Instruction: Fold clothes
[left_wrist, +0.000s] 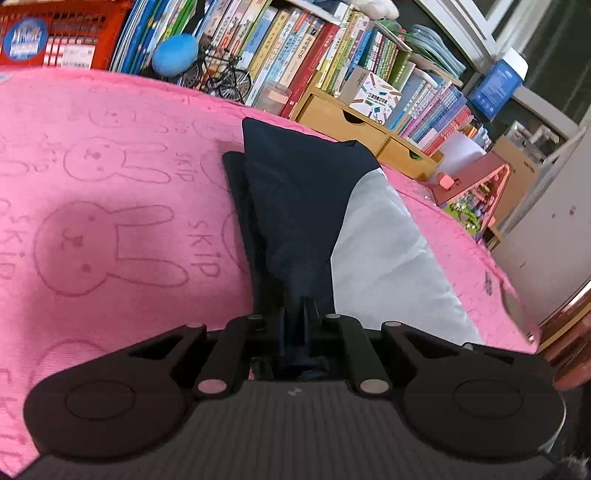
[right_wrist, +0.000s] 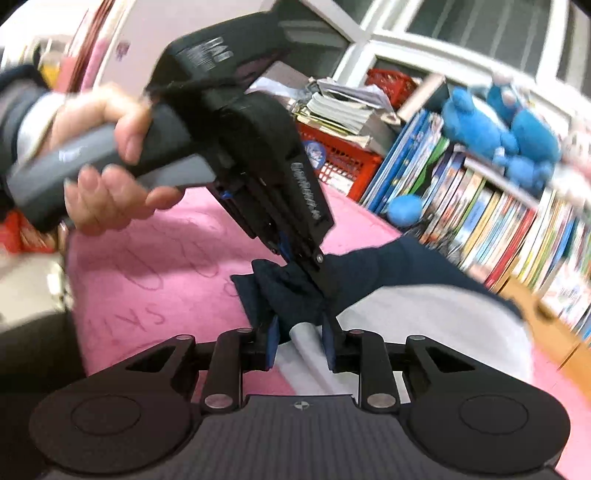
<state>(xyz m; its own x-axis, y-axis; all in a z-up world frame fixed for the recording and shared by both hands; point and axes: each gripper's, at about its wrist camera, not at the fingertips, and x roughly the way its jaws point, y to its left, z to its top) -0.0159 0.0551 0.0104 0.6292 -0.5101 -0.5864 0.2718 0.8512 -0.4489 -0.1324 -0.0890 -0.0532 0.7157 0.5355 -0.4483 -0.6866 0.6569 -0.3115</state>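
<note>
Navy-and-grey garment (left_wrist: 303, 206) lies on the pink blanket (left_wrist: 110, 184). Left gripper (left_wrist: 295, 325) is clamped on its bunched navy edge, apparently anchoring the fold; right gripper (right_wrist: 300, 341) stands apart around grey cloth.

Pink bunny-print blanket (left_wrist: 110, 177) stretched across the bed, "SKIP" lettering all over it. Behind it, packed rows of books (left_wrist: 295, 48), a red crate (left_wrist: 55, 33), a blue plush ball (left_wrist: 175, 53) beside a small model bicycle (left_wrist: 221, 75). Up on the shelf, blue plush toys (right_wrist: 506, 129); lower down, wooden drawers (left_wrist: 354, 125).
</note>
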